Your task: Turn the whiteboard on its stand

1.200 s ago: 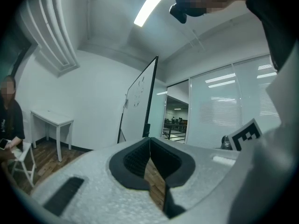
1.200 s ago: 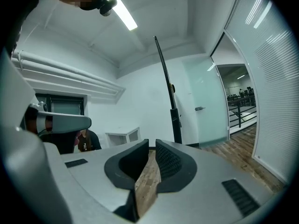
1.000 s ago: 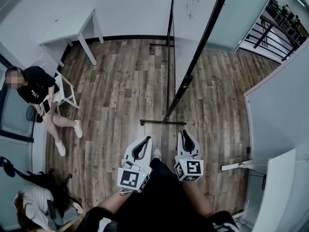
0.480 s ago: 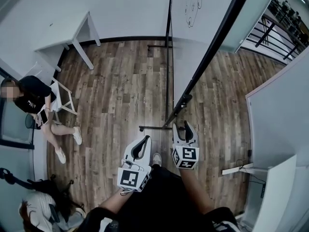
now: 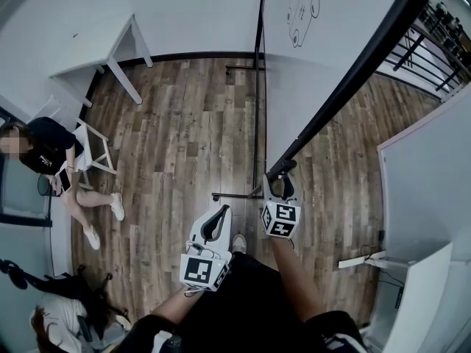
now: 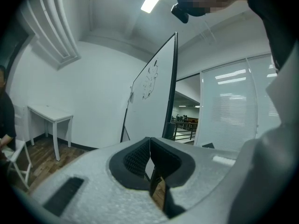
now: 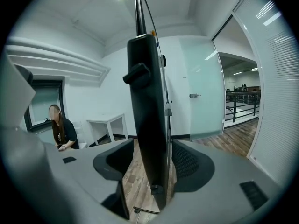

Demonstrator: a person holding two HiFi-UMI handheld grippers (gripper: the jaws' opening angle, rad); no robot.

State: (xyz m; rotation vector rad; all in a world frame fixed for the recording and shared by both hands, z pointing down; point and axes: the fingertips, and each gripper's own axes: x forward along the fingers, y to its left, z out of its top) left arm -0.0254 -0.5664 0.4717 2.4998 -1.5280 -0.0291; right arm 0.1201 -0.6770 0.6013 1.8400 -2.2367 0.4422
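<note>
Straddling the whiteboard (image 7: 147, 101) at its black edge, the right tool (image 7: 149, 164) has its jaws apart, a gap at the left pad; only its own view shows this. Head view: long edge runs diagonally from centre to upper right, beside the stand (image 5: 258, 101). Left tool (image 6: 149, 146) closed, empty.
</note>
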